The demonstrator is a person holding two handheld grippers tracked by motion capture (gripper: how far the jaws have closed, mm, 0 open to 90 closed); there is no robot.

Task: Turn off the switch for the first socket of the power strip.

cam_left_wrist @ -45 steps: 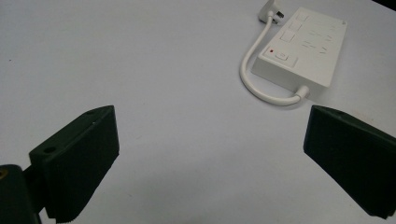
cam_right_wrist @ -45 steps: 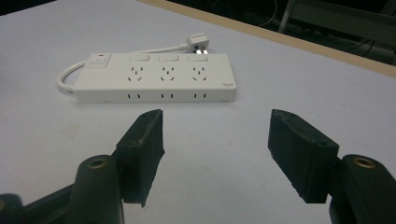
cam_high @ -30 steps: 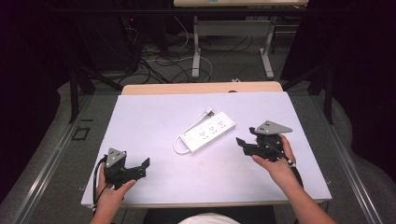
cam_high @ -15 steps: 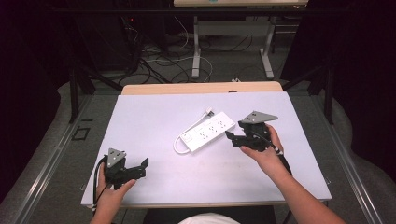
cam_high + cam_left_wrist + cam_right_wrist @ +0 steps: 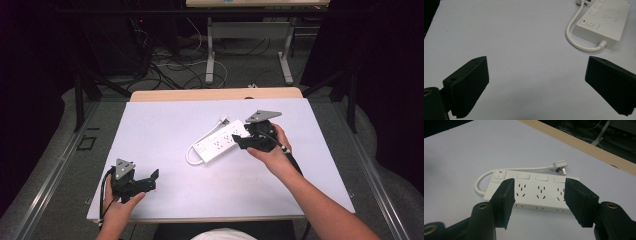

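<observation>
High view: the right claw (image 5: 240, 141) is arriving over the white plastic power strip (image 5: 220, 143).
It is now reaching the strip's near end after crossing leftward, jaws spread wide and gripping nothing; the strip is lying mid-worktop (image 5: 165, 125), with bare white surface all around. The left claw (image 5: 152, 179) is resting released near the front edge.

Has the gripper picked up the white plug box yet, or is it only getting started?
Only getting started. The right gripper hovers open over the power strip, one jaw on each side, not squeezing. The strip lies flat on the table, its plug loose beside it. The left gripper waits open near the table's front edge. Grabbing and lifting are left.
</observation>
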